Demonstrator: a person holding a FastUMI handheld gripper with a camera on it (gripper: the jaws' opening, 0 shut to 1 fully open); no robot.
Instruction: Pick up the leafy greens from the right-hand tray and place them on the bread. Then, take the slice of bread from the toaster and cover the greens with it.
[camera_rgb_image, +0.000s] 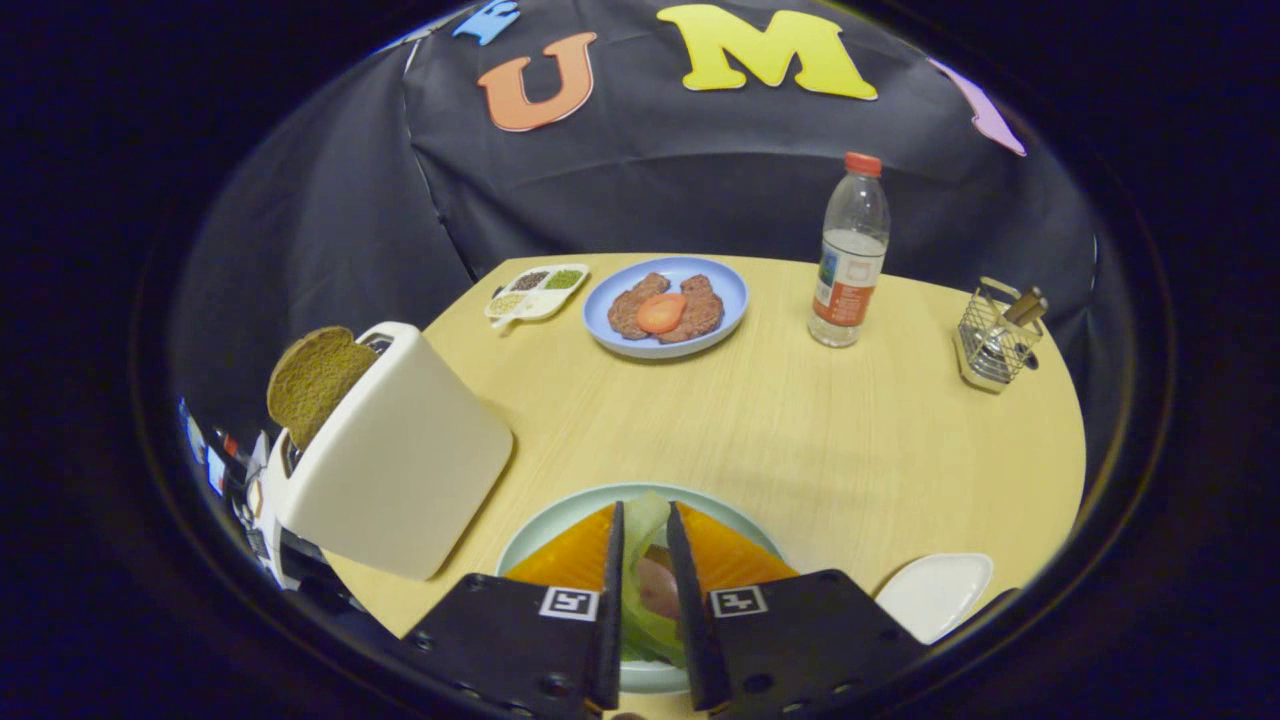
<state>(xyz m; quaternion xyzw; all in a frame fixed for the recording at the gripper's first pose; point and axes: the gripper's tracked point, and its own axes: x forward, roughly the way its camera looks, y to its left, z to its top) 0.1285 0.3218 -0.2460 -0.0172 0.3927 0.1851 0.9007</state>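
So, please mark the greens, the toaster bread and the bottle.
greens (640, 525): gripper view, leaf top between the tool fingers.
toaster bread (315, 380): gripper view, face of the slice.
bottle (850, 270): gripper view, label.

My fingers (645, 560) hide most of the pale green leafy greens (640, 530) and the orange slice (575, 560) beneath, low in the frame. The brown bread slice (315, 380), at left, sits half sunk in the cream toaster (400, 470).

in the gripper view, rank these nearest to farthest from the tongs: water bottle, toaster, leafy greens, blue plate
1. leafy greens: between the fingers of the tongs, over the pale green plate.
2. toaster: just left of the fingers.
3. blue plate: far ahead, mid-table.
4. water bottle: ahead to the right; close to the blue plate in range.
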